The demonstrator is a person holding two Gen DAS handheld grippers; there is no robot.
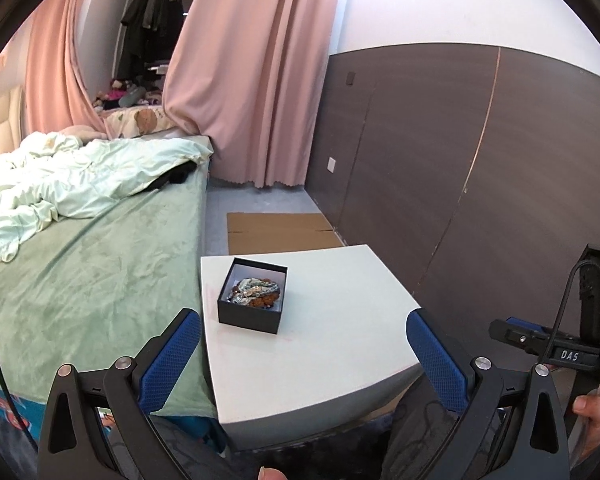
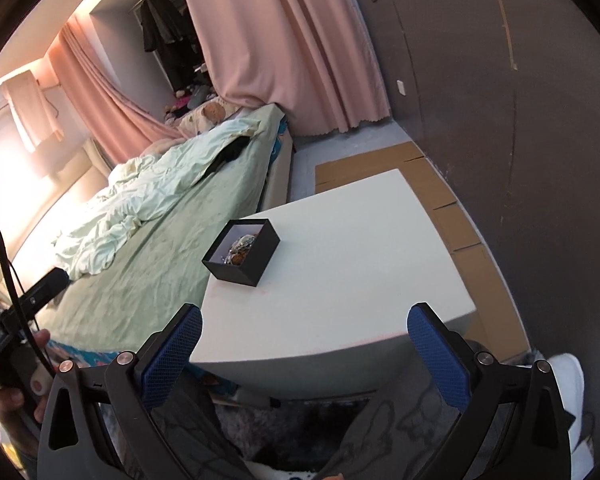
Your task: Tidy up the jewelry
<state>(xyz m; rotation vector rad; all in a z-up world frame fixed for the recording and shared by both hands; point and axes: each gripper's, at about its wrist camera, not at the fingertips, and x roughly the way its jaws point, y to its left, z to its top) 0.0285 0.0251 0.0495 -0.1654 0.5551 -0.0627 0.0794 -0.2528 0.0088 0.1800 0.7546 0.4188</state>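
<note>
Both grippers hover at the near edge of the white table [image 1: 340,360], jaws spread wide and holding nothing: left gripper [image 1: 304,356], right gripper [image 2: 305,354]. The black box [image 1: 253,295] sits open toward the table's far left corner, just beside the green bed [image 1: 100,280], with a tangle of jewelry [image 1: 254,290] heaped inside.

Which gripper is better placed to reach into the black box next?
Left, probably. The box sits almost straight ahead of the open left gripper. From the open right gripper it lies farther off and to the left, near the table edge.
</note>
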